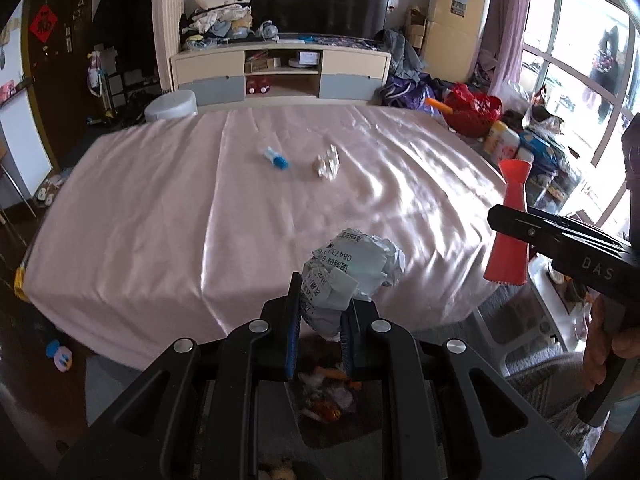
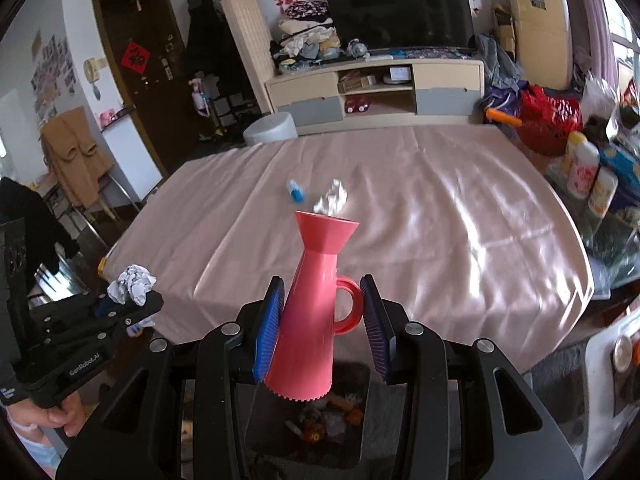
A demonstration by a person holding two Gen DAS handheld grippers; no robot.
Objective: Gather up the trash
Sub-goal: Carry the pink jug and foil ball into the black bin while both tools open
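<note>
Nearest: left gripper (image 1: pixel 320 320), jaws clamped on a crumpled printed paper wad (image 1: pixel 352 272), white-grey with black lettering. Right gripper (image 2: pixel 324 320), jaws closed against a coral-pink plastic jug (image 2: pixel 316 304), handled, serrated base. Both held above a bin of scraps (image 2: pixel 324 420). Further, on the pink-sheeted table (image 1: pixel 160 208): a blue-and-white wrapper (image 1: pixel 276 158) and a crumpled white paper (image 1: pixel 328 164).

On the table (image 1: pixel 160 208), a tube (image 1: pixel 276 158) lies just left of a wad (image 1: pixel 327 163), both near its middle. A paper ball (image 1: pixel 352 268) and jug (image 2: pixel 316 304) sit over the table's near edge, above a bin (image 2: pixel 352 420) below it.
</note>
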